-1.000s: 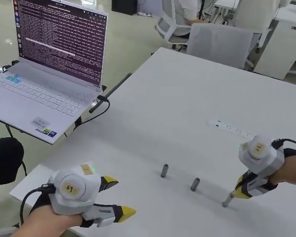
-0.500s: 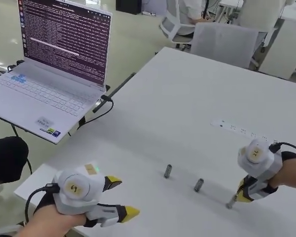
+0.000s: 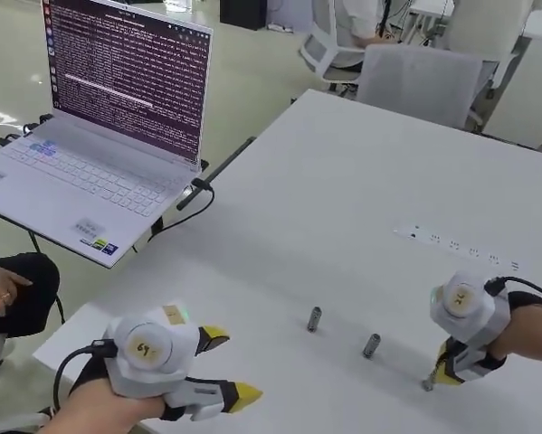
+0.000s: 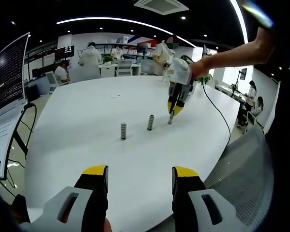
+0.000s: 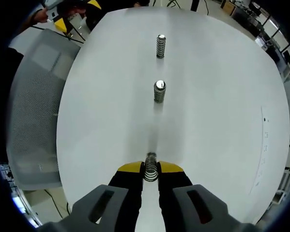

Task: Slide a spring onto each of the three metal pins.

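Two of three pins carry springs: far pin (image 5: 160, 46) and middle pin (image 5: 159, 92), upright in row on white worktop (image 5: 222, 96). Right gripper (image 5: 150, 168) clenched on third spring (image 5: 150, 173), tip down at worktop, at row's near end; cannot tell if pin sits inside. Left gripper (image 4: 140, 173) released, empty, near worktop edge. Step judged: seating last spring. Next move calls for straight downward push, then gentle release without tipping it.

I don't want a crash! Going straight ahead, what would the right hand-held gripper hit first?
Probably the nearer spring-covered pin, though the right hand-held gripper may touch the white table sooner.
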Demonstrator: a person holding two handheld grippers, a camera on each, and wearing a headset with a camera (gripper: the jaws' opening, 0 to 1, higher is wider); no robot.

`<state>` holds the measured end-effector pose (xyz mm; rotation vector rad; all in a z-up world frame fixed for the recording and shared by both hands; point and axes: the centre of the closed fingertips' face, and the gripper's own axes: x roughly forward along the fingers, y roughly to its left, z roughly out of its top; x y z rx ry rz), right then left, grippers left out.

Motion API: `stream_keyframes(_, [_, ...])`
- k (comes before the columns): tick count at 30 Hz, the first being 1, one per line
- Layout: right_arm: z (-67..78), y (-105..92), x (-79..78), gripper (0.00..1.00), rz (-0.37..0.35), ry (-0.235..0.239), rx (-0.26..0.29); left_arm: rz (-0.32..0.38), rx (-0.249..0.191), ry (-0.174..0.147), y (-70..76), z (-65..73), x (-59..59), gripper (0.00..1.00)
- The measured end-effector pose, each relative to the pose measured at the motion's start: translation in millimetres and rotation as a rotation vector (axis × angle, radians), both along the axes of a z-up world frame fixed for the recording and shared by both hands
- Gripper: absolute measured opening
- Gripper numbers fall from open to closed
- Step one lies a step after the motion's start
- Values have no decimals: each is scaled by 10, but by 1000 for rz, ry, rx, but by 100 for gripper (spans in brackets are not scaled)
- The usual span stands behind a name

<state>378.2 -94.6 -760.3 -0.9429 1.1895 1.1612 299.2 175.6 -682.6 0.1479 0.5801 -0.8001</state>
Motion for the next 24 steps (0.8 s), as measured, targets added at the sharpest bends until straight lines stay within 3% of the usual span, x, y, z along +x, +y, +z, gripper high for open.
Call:
stream_keyframes(16, [-181, 28, 36, 9, -30, -8, -18, 5, -5, -13, -22, 74, 83, 50])
stream_keyframes(24, [-185, 5, 30, 14, -43, -10, -18, 12, -6, -14, -15, 87, 106, 53])
